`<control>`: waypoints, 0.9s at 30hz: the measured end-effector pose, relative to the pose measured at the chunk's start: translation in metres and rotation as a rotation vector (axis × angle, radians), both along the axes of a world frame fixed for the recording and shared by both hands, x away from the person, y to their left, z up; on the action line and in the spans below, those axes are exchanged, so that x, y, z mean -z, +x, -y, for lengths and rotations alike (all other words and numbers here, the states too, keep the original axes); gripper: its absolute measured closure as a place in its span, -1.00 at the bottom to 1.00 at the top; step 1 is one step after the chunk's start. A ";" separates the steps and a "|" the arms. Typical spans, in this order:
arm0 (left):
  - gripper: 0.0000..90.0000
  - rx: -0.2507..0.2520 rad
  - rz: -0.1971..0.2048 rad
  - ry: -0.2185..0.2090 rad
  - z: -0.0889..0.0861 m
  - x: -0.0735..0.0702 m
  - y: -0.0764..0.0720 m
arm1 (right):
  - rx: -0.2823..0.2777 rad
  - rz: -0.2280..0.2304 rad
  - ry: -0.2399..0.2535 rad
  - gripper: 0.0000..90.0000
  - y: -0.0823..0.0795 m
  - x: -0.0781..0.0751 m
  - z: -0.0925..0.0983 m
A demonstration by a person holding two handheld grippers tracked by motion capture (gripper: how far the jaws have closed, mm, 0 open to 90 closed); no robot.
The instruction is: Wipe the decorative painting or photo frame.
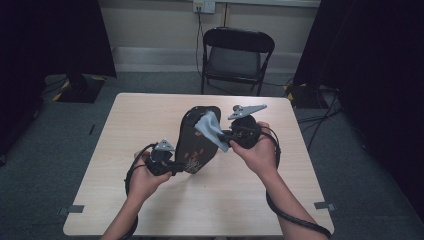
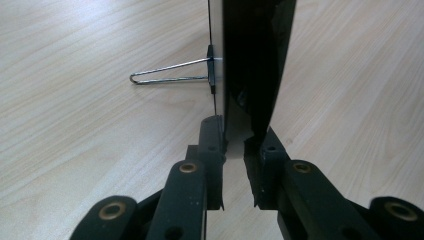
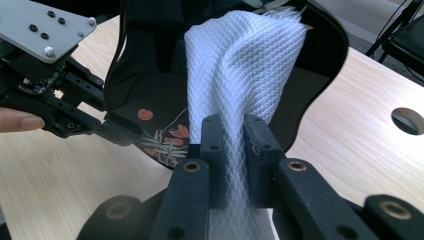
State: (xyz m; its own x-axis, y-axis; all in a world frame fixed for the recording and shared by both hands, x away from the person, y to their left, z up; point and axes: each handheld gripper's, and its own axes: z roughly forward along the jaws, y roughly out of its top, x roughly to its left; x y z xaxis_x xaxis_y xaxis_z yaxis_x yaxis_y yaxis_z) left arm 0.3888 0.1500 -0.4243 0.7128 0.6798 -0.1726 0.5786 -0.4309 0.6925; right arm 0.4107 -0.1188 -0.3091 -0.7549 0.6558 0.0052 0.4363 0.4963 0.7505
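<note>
I had the left gripper [image 1: 172, 165] pinching the black tray's [image 1: 197, 142] lower edge at frame centre, upright above the counter [image 1: 150, 115], while my right gripper [image 1: 226, 136] pinched the white cloth [image 1: 211, 127] against its face.

Overhead view; two close tool views

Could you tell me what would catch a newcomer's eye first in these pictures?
A glossy black tray with red flower decoration stands tilted up at the middle of the wooden table, clamped at its lower edge by the left gripper. The right gripper pinches a white waffle-weave cloth against the tray's face.
</note>
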 end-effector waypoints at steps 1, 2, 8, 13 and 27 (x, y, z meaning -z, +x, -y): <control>0.74 0.001 -0.001 0.001 0.000 0.000 0.000 | -0.004 -0.003 -0.002 0.80 0.000 0.002 -0.001; 0.75 0.002 0.000 0.001 0.000 0.000 0.000 | -0.009 -0.008 -0.009 0.80 0.000 0.007 -0.004; 0.75 0.002 0.002 0.001 0.000 0.000 0.000 | -0.023 -0.043 -0.024 0.80 0.000 0.030 -0.007; 0.75 0.003 0.001 0.002 0.000 0.000 0.000 | -0.030 -0.070 -0.040 0.80 -0.001 0.046 -0.008; 0.74 0.004 0.001 0.003 0.000 0.000 0.000 | -0.027 -0.181 -0.072 0.80 -0.005 0.109 -0.008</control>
State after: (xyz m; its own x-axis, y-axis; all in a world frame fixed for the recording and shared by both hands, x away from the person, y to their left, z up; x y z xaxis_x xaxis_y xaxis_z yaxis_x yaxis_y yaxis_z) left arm 0.3889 0.1501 -0.4241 0.7156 0.6776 -0.1697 0.5760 -0.4351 0.6920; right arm 0.4054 -0.1112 -0.4186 -0.7632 0.6389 0.0965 0.5469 0.5592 0.6231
